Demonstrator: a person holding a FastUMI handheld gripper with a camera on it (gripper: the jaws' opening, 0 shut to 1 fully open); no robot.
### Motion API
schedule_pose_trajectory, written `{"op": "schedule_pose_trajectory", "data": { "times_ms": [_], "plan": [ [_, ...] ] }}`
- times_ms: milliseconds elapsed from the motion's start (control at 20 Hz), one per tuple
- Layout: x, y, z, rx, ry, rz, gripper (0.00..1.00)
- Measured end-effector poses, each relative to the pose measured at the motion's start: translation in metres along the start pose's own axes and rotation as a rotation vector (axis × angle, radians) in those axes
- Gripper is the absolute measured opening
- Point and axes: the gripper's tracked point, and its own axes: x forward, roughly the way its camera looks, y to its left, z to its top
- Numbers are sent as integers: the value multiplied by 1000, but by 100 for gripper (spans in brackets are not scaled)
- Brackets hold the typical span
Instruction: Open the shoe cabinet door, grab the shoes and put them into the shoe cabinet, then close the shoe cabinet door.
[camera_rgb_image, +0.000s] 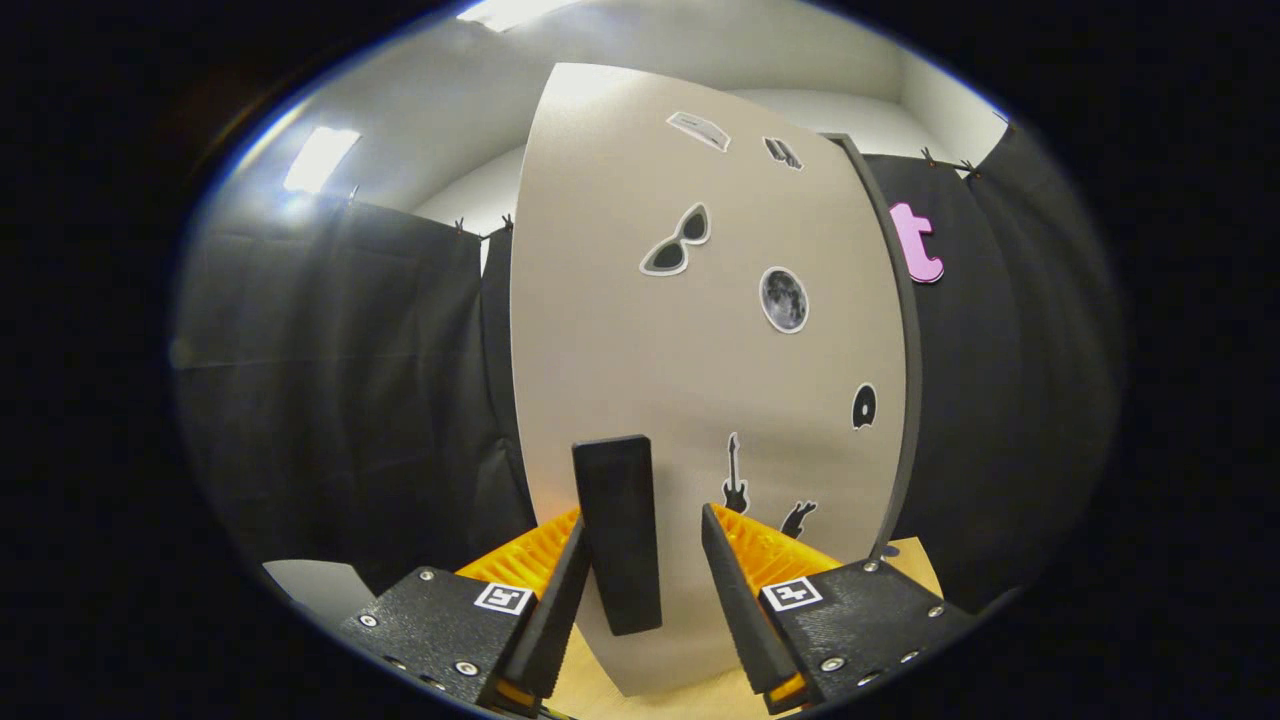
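The cabinet door (700, 330) stands upright just ahead of the gripper (645, 590), its beige face dotted with stickers — sunglasses (677, 241), a moon (783, 299), guitars. The fingers (555, 610) are spread apart around the dark handle (618, 530) — left finger near it, right finger apart. The cabinet rests on a pale worktop (690, 700).

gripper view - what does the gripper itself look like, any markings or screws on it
The gripper has two flat, wedge-shaped fingers that taper forward. Each is mounted on a dark, textured block fastened with small silver screws. Each block carries a small square white tag printed with a black pattern. Ribbed orange parts sit behind the fingers. No cables are visible.
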Motion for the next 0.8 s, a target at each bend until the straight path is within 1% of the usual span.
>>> {"op": "schedule_pose_trajectory", "data": {
  "times_ms": [100, 200, 350, 500, 800],
  "plan": [
    [15, 12, -2, -6, -6, 18, 71],
    [33, 14, 0, -17, -13, 12, 74],
    [59, 14, -1, 4, -5, 7, 77],
    [75, 15, 0, 11, -4, 0, 79],
    [96, 22, -2, 12, -7, -30, 80]
  ]
}}
